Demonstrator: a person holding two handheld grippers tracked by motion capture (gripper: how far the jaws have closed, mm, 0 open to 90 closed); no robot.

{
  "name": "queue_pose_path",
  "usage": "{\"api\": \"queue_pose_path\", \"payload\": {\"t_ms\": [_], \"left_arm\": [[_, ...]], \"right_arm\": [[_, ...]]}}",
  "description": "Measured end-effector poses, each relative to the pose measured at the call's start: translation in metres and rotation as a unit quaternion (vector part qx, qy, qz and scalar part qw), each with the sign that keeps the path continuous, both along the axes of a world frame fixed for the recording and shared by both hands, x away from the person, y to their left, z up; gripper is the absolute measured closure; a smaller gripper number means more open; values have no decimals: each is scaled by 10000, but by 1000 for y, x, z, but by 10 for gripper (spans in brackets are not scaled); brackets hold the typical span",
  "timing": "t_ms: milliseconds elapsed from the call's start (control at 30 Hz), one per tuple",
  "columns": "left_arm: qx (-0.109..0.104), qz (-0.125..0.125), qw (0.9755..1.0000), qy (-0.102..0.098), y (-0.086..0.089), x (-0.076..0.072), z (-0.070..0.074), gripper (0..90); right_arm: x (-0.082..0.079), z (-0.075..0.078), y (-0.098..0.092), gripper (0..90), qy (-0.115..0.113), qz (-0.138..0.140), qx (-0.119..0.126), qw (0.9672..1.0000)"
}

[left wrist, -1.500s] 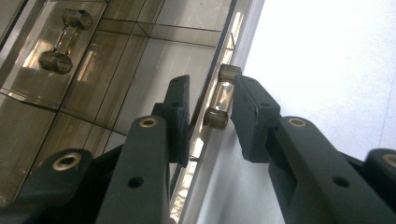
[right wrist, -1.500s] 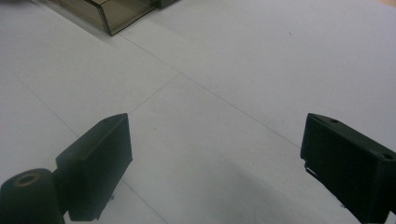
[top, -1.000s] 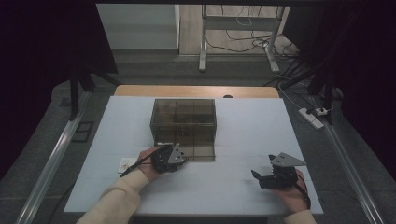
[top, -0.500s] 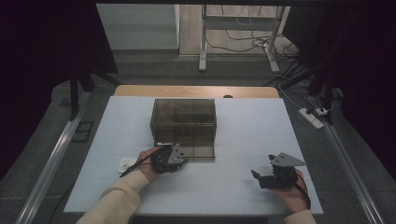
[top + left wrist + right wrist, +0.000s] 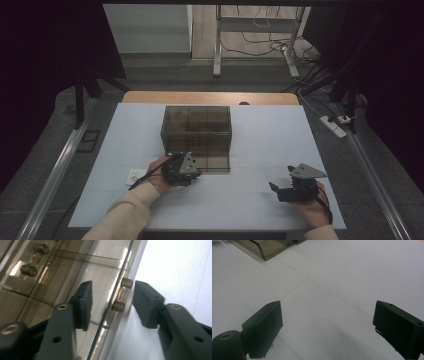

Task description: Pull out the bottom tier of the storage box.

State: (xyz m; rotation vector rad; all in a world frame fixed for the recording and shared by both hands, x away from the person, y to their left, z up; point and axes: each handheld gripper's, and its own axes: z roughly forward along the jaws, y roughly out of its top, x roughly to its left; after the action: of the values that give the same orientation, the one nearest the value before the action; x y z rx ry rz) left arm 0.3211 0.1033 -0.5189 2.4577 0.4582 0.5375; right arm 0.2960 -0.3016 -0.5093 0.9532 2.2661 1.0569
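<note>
A smoky see-through drawer box (image 5: 196, 130) stands mid-table. My left gripper (image 5: 194, 171) is at its front lower edge, held by a hand in a cream sleeve. In the left gripper view a small clear drawer handle (image 5: 121, 295) with brass ends lies between the jaws of the left gripper (image 5: 115, 305). The jaws have just been opening, and the pads stand apart from the handle. Near the front right of the table my right gripper (image 5: 279, 191) rests low. Its jaws stand wide over bare white table in the right gripper view (image 5: 327, 325).
A second handle (image 5: 35, 260) sits further along the box front. Something small and red (image 5: 195, 141) shows inside the box. A small card (image 5: 135, 176) lies left of my left hand. The box's corner (image 5: 267, 247) is far ahead of the right gripper. White table (image 5: 280, 145) lies between.
</note>
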Motion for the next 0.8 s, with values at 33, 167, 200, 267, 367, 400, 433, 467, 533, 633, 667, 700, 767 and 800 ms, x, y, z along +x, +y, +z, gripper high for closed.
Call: {"api": "queue_pose_path", "payload": {"t_ms": [33,167,200,267,367,400,433,467,533,633,667,700,767,800], "left_arm": [[-50,42,10000,30,1,0,0,460],[-235,99,9995,176,4,-1,1,429],[-261,122,9994,207,5,-1,2,418],[-328,168,9990,262,6,-2,3,402],[-469,265,9978,394,10,-3,6,394],[-523,287,9973,431,11,-4,8,385],[-579,303,9968,455,13,-4,9,379],[-629,321,9964,477,14,-4,10,375],[-645,340,9962,478,15,-5,12,359],[-634,379,9960,504,16,-5,13,346],[-628,391,9959,512,17,-5,14,342],[-638,406,9958,517,18,-4,14,338],[-710,432,9950,558,20,-3,15,334],[-736,445,9947,570,22,-2,16,331]], "right_arm": [[0,0,0,87,0,1,0,10000],[0,0,0,87,5,-7,6,10000],[0,0,0,87,4,-7,7,10000],[0,0,-1,87,-1,-7,16,10000],[0,0,0,87,0,-2,20,10000],[0,0,0,87,-7,-10,23,10000],[0,0,0,87,2,-3,16,10000],[0,0,0,87,5,-3,14,10000],[0,0,0,87,-1,-1,18,10000],[-1,0,0,87,-12,-5,24,10000],[-1,0,0,87,-13,-3,19,10000],[-1,0,0,87,-12,-5,23,10000],[-1,0,0,87,-12,-3,30,10000],[-1,0,0,87,-13,1,29,10000]]}}
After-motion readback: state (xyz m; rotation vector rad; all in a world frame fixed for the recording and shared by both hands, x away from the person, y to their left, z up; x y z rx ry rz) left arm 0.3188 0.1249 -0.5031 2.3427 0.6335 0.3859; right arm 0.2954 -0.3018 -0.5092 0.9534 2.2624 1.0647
